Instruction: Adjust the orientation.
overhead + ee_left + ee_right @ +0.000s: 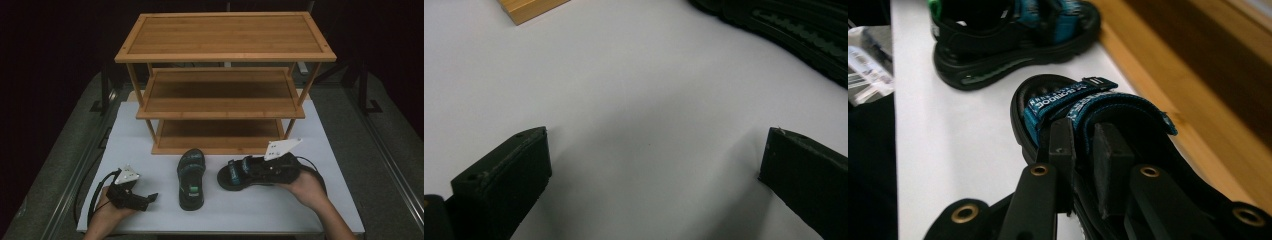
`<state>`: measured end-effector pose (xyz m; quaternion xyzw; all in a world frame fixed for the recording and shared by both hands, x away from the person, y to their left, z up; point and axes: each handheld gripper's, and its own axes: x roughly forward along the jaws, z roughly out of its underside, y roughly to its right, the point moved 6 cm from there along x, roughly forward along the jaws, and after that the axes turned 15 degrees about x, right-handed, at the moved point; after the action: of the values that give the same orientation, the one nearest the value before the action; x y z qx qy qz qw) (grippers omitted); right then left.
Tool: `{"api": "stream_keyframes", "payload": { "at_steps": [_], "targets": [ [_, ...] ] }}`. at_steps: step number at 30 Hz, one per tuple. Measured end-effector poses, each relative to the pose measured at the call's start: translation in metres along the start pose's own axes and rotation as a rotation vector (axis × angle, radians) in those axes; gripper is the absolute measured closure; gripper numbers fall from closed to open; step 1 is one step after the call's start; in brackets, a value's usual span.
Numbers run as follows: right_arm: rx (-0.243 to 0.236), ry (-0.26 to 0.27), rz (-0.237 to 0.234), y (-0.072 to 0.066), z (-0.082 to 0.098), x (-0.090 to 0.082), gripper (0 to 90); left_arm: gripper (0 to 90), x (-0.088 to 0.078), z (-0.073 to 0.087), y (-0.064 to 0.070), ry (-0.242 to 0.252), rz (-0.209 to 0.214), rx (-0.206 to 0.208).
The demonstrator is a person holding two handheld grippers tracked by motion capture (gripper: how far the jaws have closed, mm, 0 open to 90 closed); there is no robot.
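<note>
Sandals: the right tool (pixel 1083 145) is clenched on one sandal (pixel 245 172) by its side wall, near the rack (pixel 225 82); the other sandal (pixel 191 179) lies on the surface (pixel 150 210). Left tool (pixel 131 196) is released, idle. Shelves look bare, so likely both remain to be shelved.

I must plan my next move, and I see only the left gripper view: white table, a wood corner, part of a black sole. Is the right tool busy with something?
Observer: Yes. The right tool is shut on a strap of the right sandal.
Operator: Where does that sandal lie?
Observer: On the table, in front of the rack, lying crosswise.
Operator: Is there a second sandal?
Observer: Yes. The left sandal lies flat, pointing toward the rack, between the two tools.
Operator: Does the rack hold anything?
Observer: No, its three shelves are bare in the high view.
</note>
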<state>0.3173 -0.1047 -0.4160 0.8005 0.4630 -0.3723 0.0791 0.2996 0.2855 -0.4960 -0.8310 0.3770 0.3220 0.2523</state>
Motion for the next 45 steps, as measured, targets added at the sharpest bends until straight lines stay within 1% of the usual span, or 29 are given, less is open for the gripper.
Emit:
{"api": "stream_keyframes", "payload": {
  "at_steps": [2,3,4,6,8,9,10,12,13,14,16,19,20,21,22,23,24,26,28,29,33,34,36,38,40,42,43,44,45],
  "targets": [
    [-0.001,-0.014,-0.014,-0.005,0.0,0.007,79.0,0.0,0.0,0.0,0.0,0.0,0.0,0.001],
    [-0.001,-0.014,-0.014,-0.005,0.0,0.007,79.0,0.0,0.0,0.0,0.0,0.001,0.001,0.0],
    [-0.004,-0.012,-0.032,-0.01,0.0,0.011,78.8,0.0,0.0,0.0,0.0,0.0,0.001,0.001],
    [-0.008,-0.013,-0.031,-0.011,-0.001,0.011,77.8,0.0,0.0,0.0,0.0,0.0,0.001,0.001],
    [-0.022,-0.024,-0.025,-0.012,0.0,0.01,74.0,0.0,0.0,0.0,0.0,0.001,0.002,0.002],
    [-0.024,-0.026,-0.02,-0.011,0.0,0.009,72.2,0.0,0.0,0.0,0.0,0.001,0.002,0.002],
    [-0.015,-0.027,-0.026,-0.009,0.002,0.004,67.1,0.0,0.0,0.0,0.0,0.001,0.002,0.002],
    [-0.008,-0.021,-0.035,-0.009,0.001,0.002,65.9,0.0,0.0,0.0,0.0,0.001,0.002,0.002],
    [0.001,-0.003,-0.043,-0.008,0.001,-0.002,64.8,0.0,0.0,0.0,0.0,0.001,0.002,0.002],
    [0.009,0.028,-0.032,-0.004,-0.003,-0.013,64.9,0.0,0.0,0.0,0.0,0.0,0.003,0.002],
    [0.017,0.034,-0.023,-0.002,-0.004,-0.015,65.0,0.0,0.0,0.0,0.0,0.001,0.003,0.002],
    [0.028,0.037,0.014,0.013,-0.008,-0.021,65.7,0.0,0.0,0.0,0.0,0.0,0.003,0.002],
    [0.03,0.024,0.021,0.021,-0.01,-0.02,65.6,0.0,0.0,0.0,0.0,0.001,0.002,0.0],
    [0.03,0.024,0.021,0.021,-0.01,-0.02,65.6,0.0,0.0,0.0,0.0,0.001,0.002,0.0],
    [0.031,0.002,0.018,0.027,-0.011,-0.014,65.2,0.0,0.0,0.0,0.0,0.002,0.002,0.0],
    [0.031,0.002,0.018,0.027,-0.011,-0.014,65.2,0.0,0.0,0.0,0.0,0.001,0.003,0.002],
    [0.035,-0.02,-0.002,0.031,-0.011,-0.008,63.8,0.0,0.0,0.0,0.0,0.002,0.004,0.002],
    [0.032,-0.052,-0.017,0.033,-0.009,0.001,63.0,0.0,0.0,0.0,0.0,0.002,0.004,0.003],
    [0.02,-0.085,-0.022,0.034,-0.006,0.008,62.8,0.0,0.0,0.0,0.0,0.003,0.005,0.003],
    [0.02,-0.085,-0.022,0.034,-0.006,0.008,62.8,0.0,0.0,0.0,0.0,0.002,0.005,0.003],
    [0.001,-0.113,-0.027,0.033,-0.006,0.016,64.0,0.0,0.0,0.0,0.0,0.002,0.005,0.003],
    [-0.002,-0.122,-0.02,0.033,-0.006,0.018,65.3,0.0,0.0,0.0,0.0,0.002,0.005,0.002],
    [-0.017,-0.149,-0.01,0.034,-0.006,0.022,72.1,0.0,0.0,0.0,0.0,0.003,0.005,-0.001],
    [-0.026,-0.15,-0.006,0.035,-0.008,0.025,77.5,0.0,0.0,0.0,0.0,0.003,0.005,0.001],
    [-0.011,-0.148,-0.014,0.036,-0.008,0.024,80.0,0.0,0.0,0.0,0.0,0.001,0.006,0.001],
    [-0.011,-0.15,-0.01,0.036,-0.008,0.024,80.4,0.0,0.0,0.0,0.0,0.003,0.006,0.001],
    [-0.004,-0.147,-0.004,0.036,-0.007,0.022,80.7,0.0,0.0,0.0,0.0,0.006,0.006,-0.001],
    [0.006,-0.144,0.032,0.037,-0.007,0.019,80.9,0.0,0.0,0.0,0.0,0.004,0.006,0.002],
    [0.006,-0.144,0.032,0.037,-0.007,0.019,80.9,0.0,0.0,0.0,0.0,0.004,0.006,0.002]
  ]
}}
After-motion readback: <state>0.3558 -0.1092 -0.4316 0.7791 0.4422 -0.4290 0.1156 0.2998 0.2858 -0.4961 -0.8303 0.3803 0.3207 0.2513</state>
